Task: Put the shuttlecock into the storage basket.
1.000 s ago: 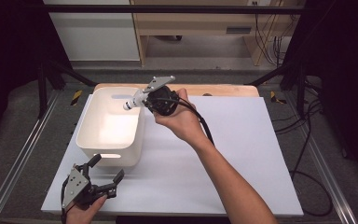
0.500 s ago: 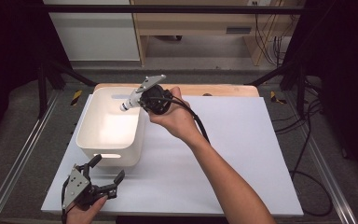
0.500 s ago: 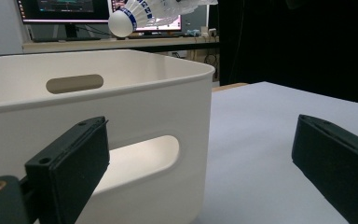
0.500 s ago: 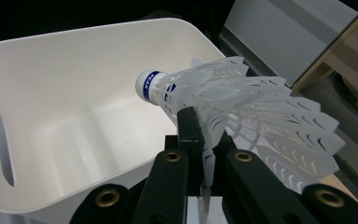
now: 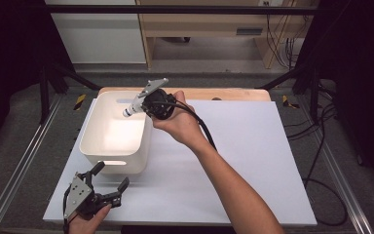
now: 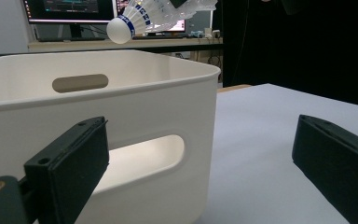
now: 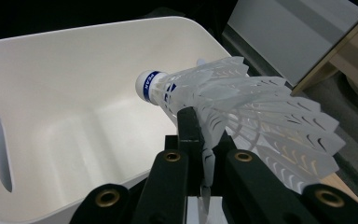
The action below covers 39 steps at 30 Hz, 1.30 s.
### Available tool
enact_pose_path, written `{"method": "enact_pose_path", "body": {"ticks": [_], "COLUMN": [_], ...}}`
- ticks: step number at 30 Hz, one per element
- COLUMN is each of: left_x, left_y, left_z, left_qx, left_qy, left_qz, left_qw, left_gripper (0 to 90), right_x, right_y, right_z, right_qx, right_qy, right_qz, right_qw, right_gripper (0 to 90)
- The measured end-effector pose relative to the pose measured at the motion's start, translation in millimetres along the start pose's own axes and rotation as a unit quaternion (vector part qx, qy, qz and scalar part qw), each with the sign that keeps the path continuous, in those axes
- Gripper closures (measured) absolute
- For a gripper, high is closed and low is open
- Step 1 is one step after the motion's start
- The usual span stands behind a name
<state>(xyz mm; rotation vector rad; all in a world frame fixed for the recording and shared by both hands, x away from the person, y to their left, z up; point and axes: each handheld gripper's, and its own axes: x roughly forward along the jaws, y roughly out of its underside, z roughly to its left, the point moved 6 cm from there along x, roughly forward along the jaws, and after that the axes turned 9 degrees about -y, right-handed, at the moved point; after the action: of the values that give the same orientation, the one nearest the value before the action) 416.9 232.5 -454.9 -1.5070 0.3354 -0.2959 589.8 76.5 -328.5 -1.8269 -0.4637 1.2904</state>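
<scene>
Nearest me, the left tool (image 5: 108,185) rests on the white-covered worktop (image 5: 253,161), jaws spread wide and empty, just before the white rectangular plastic bin (image 5: 102,157). Beyond it, the right tool (image 7: 204,140) pinches one white feathered shuttlecock with a blue-banded cork (image 7: 223,100) by its skirt, cork forward over the bin. That thin grip could crush feathers, I think, or let it drop outside. One bin, one shuttlecock, two tools.

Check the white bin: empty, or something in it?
Empty as far as visible: the bin shows bare white floor; the right gripper holds the shuttlecock above it.
</scene>
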Motion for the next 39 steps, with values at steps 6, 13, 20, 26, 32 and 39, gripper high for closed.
{"method": "enact_pose_path", "body": {"ticks": [6, 13, 20, 26, 32, 39], "left_x": [-1.1, -1.9, -2.7, -5.4, -7.2, -6.4], "left_y": [-0.6, -1.2, -1.0, -0.8, -0.7, -1.0], "left_z": [1.0, 2.1, 4.8, 7.3, 11.5, 10.3], "left_qx": [0.005, 0.003, 0.002, 0.0, -0.003, 0.0], "left_qy": [-0.002, -0.002, -0.006, -0.01, -0.014, -0.012], "left_qz": [-0.001, -0.003, -0.004, -0.005, -0.006, -0.006], "left_qw": [1.0, 1.0, 1.0, 0.9999, 0.9999, 0.9999], "left_gripper": [3.8, 3.8, 3.8, 3.8, 3.8, 3.8], "right_x": [7.0, 12.7, 18.1, 25.5, 29.2, 33.8], "right_y": [2.1, 0.9, -1.2, -4.1, -5.7, -5.8], "right_z": [3.0, 7.5, 9.1, 14.9, 17.5, 18.5], "right_qx": [-0.007, -0.011, -0.019, -0.034, -0.037, -0.04], "right_qy": [-0.002, -0.005, -0.007, -0.007, -0.008, -0.009], "right_qz": [0.012, 0.014, 0.02, 0.03, 0.034, 0.038], "right_qw": [0.9999, 0.9998, 0.9996, 0.999, 0.9987, 0.9984], "right_gripper": [89.0, 89.0, 89.0, 89.0, 89.0, 89.0]}}
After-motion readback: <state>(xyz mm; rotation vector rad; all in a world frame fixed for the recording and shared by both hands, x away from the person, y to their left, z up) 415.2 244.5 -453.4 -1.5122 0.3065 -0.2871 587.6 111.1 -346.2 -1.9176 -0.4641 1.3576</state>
